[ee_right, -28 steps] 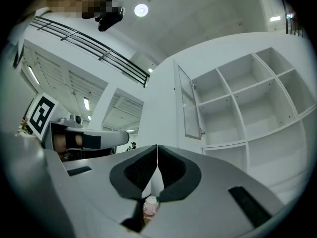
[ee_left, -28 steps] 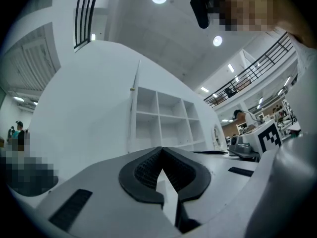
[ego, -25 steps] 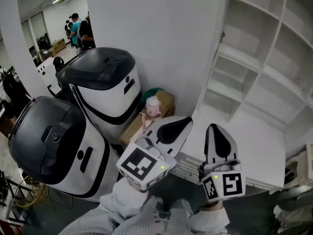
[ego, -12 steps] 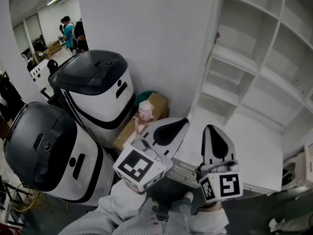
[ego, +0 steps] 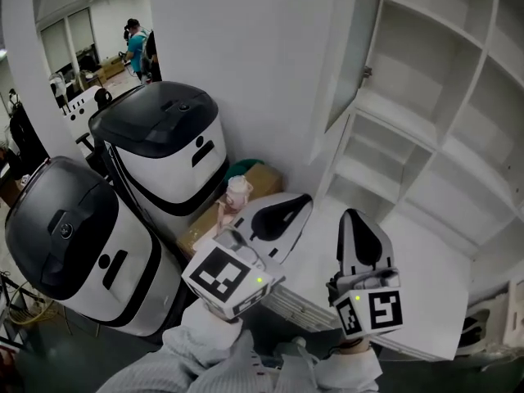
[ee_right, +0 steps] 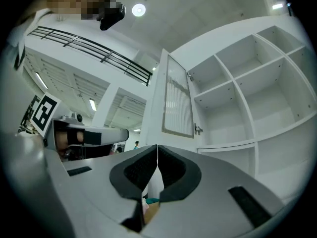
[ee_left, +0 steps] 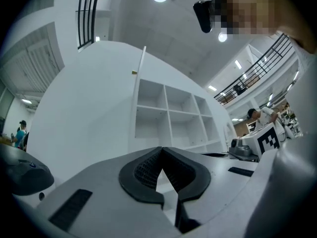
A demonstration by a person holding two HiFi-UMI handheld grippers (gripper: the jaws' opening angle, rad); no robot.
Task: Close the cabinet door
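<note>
The white cabinet point(ego: 442, 113) has open shelves, and its door point(ego: 350, 47) stands open on the left side, seen nearly edge-on in the head view. In the right gripper view the door point(ee_right: 178, 98) shows a ribbed pane, with a hinge beside it. In the left gripper view the door point(ee_left: 140, 88) is only a thin edge. My left gripper point(ego: 304, 201) is shut and empty, low and short of the door. My right gripper point(ego: 354, 215) is also shut and empty, beside it, in front of the lower shelves. Neither touches the door.
Two big white machines with black lids point(ego: 164, 150) point(ego: 74, 244) stand at the left. A cardboard box point(ego: 246, 187) with a pale cup sits between them and a white wall point(ego: 246, 64). A low white ledge point(ego: 426, 285) lies under the grippers. People point(ego: 139, 43) stand far back.
Both grippers have moved sideways together with my head, still shut. The door was edge-on before and now shows a strip of its inner face and its hinge.
</note>
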